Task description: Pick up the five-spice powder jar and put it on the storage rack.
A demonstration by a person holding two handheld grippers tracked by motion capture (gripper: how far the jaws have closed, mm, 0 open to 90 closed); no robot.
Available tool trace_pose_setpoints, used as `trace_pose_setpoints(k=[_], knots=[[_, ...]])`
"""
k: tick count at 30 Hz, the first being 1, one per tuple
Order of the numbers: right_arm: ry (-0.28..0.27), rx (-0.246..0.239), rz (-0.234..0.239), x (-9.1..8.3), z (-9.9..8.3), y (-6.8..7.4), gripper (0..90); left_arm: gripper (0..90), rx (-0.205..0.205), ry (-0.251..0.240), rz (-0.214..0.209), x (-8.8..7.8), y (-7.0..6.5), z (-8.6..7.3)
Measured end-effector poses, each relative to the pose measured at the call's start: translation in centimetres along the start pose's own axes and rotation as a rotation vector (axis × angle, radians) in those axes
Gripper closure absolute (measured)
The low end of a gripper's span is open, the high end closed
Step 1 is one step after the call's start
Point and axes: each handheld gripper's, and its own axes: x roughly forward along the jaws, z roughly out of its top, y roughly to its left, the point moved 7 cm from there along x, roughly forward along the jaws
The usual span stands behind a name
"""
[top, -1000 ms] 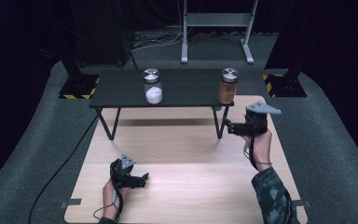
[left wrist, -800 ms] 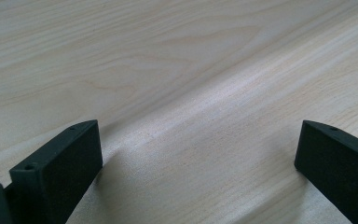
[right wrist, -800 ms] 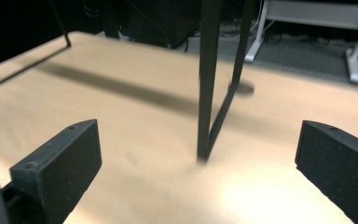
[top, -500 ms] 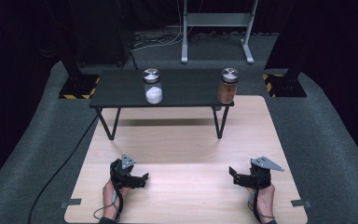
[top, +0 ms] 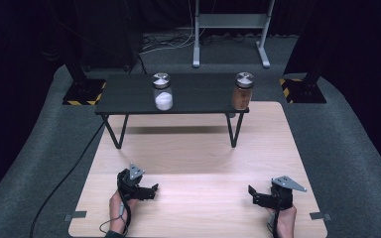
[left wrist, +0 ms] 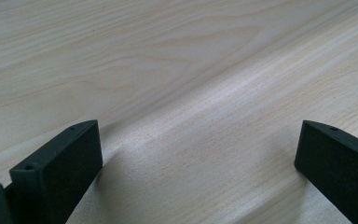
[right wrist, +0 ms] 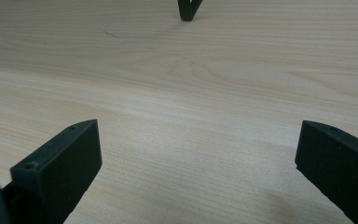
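On the light wooden board near its front edge rest both grippers, each held by a hand. My left gripper lies at the front left, jaws wide apart with bare wood between them. My right gripper lies at the front right, jaws also wide apart over bare wood. On the small black table behind stand two glass jars with metal lids: one holding white powder at the middle, one holding brown contents at the right end.
The black table's legs stand on the board's far part; one leg foot appears at the top of the right gripper view. Grey carpet surrounds the board. A cable trails off left. A metal stand is at the back.
My right gripper came down from near the brown jar to the board's front right, then settled slightly lower. The left gripper has stayed put.
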Motion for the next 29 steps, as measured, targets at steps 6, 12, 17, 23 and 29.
trace_pose_setpoints(k=[6, 12, 17, 23, 29], knots=[[0.003, 0.001, -0.007, 0.0, 0.0, 0.1, 0.0, 0.3, 0.001, 0.000, -0.001, 0.0, 0.0, 0.0], [0.008, -0.020, -0.021, 0.1, 0.1, 0.4, 0.0, 0.4, 0.001, 0.000, -0.001, 0.0, 0.0, 0.0], [0.001, -0.012, -0.028, 0.0, 0.0, 0.4, 0.0, 0.4, 0.002, 0.000, -0.001, 0.0, 0.0, 0.0], [0.008, -0.044, -0.055, 0.1, 0.0, 1.0, 0.0, 0.4, 0.006, 0.002, -0.001, 0.0, 0.0, 0.0], [0.012, -0.049, -0.061, 0.1, 0.1, 1.2, 0.0, 0.3, 0.006, -0.002, 0.002, 0.0, -0.1, 0.0]])
